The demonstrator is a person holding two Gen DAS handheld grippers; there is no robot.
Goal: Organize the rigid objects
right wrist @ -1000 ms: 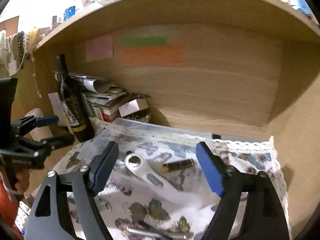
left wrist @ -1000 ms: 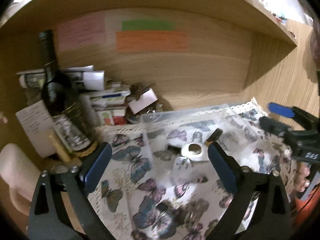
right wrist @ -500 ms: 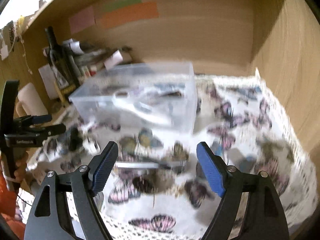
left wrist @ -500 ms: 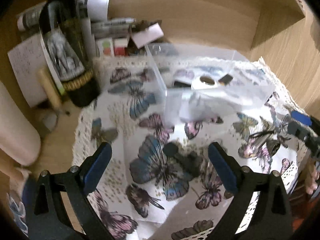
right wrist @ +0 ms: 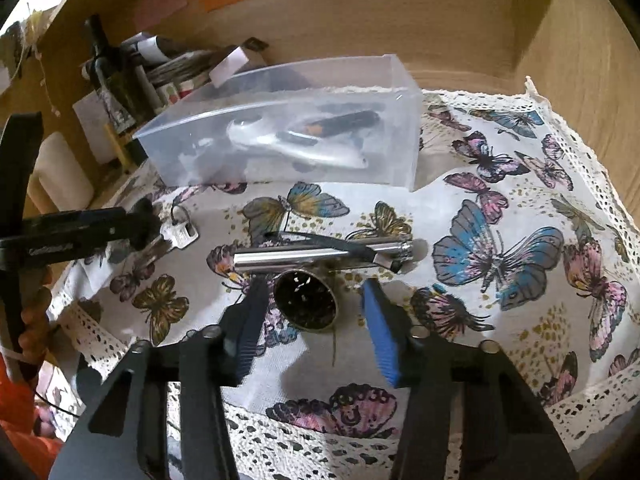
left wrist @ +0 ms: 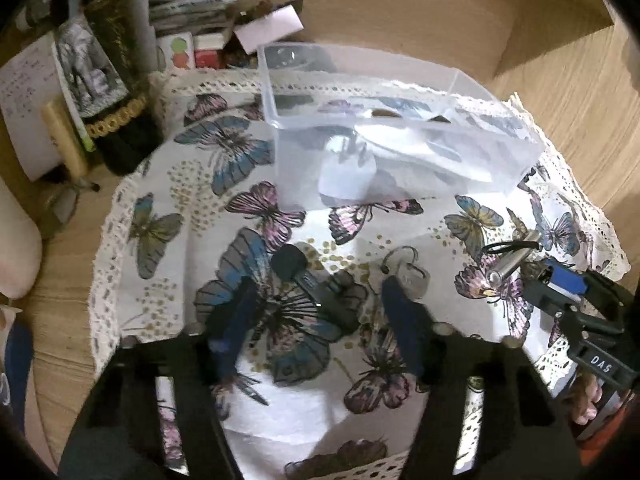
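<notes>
A clear plastic box [left wrist: 400, 136] [right wrist: 288, 136] stands at the back of the butterfly cloth and holds a white tool [right wrist: 288, 144] and a dark tube [right wrist: 344, 122]. My left gripper [left wrist: 320, 312] is open low over a black stubby tool [left wrist: 316, 284], with a key on a ring [left wrist: 412, 276] by its right finger. My right gripper [right wrist: 314, 304] is open around a round dark tin [right wrist: 306, 300], just in front of a silver tube with a black strap [right wrist: 320, 258]. The key [right wrist: 180, 234] lies beside the left gripper in the right wrist view.
A dark wine bottle [left wrist: 108, 80] [right wrist: 110, 76], stacked papers and small boxes [left wrist: 200, 24] crowd the back left corner. Wooden walls close the back and the right side [right wrist: 580, 40]. The cloth's lace edge [right wrist: 320, 440] hangs at the front.
Both grippers have dropped from looking into the box down to the cloth in front of it. The left is now over the black tool, the right around the round tin.
</notes>
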